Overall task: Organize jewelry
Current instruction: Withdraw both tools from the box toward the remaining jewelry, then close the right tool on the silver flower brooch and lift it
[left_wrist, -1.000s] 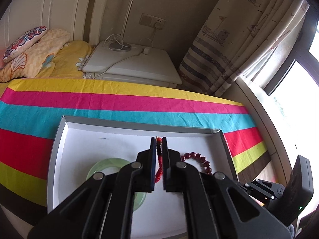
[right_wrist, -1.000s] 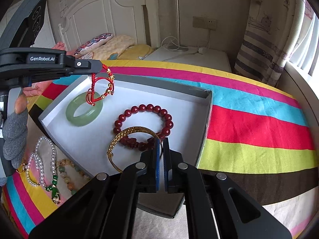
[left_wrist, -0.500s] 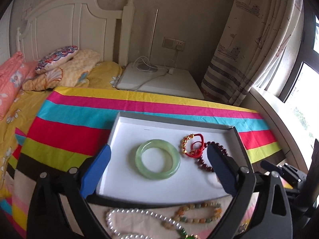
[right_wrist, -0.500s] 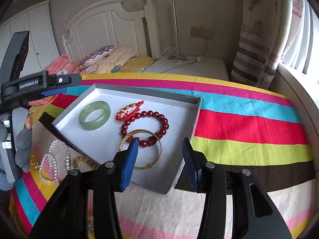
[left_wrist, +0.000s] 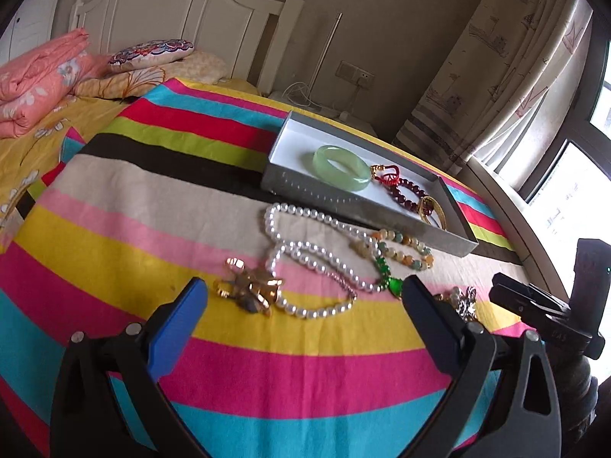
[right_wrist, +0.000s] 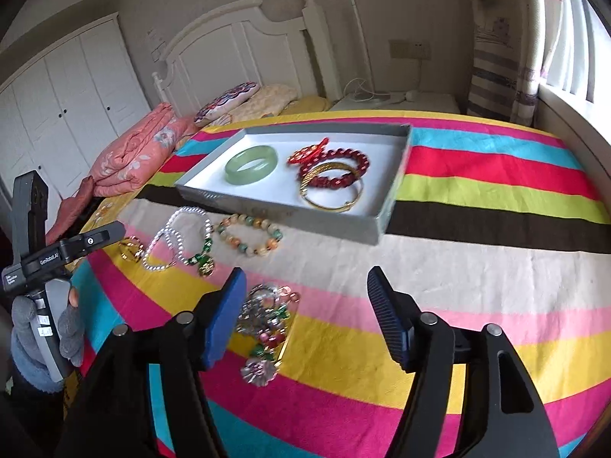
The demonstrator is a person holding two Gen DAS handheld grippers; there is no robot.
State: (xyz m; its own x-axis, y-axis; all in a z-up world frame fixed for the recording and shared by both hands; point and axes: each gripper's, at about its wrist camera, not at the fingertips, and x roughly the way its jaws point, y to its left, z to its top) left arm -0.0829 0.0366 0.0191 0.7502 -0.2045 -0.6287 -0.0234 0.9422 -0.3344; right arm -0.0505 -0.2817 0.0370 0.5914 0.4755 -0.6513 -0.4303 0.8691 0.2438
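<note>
Both grippers are empty and hover over a bed covered by a striped blanket (right_wrist: pixel 477 175). The left gripper (left_wrist: pixel 301 301) stands spread wide, nothing between its pads. The right gripper (right_wrist: pixel 305 297) has just been opening; its jaws stand apart and clear of everything.

Sorted items: a grey tray (right_wrist: pixel 397 175) with a white floor already holds a green jade bangle (right_wrist: pixel 250 163), a red cord bracelet (right_wrist: pixel 309 152), a dark red bead bracelet (right_wrist: pixel 340 170) and a gold bangle (right_wrist: pixel 332 200), the last three overlapping.

Items still loose on the blanket, just in front of the tray:
- A pearl necklace (left_wrist: pixel 317 252) with a green pendant (left_wrist: pixel 393 285), lying in loose loops.
- A mixed-stone bead bracelet (right_wrist: pixel 250 234), near the tray wall.
- A gold brooch-like piece (left_wrist: pixel 254 288), close ahead of the left gripper.
- A tangled cluster of small charms (right_wrist: pixel 265 324), just beside the right gripper's left finger.

Handling, as judged:
- The pearl necklace is limp and probably light. Pinching one strand will leave the rest hanging and swinging. A hold near the pendant, or across two strands where they lie together, should carry it more steadily.
- The bead bracelet likely flexes. A pinch across a single bead may slip on its rounded, polished face, so a grip spanning the string between beads is safer.
- The gold piece looks rigid with thin projections. It should be taken by its central body.
- The charm cluster may snag. A slow lift is advised.
</note>
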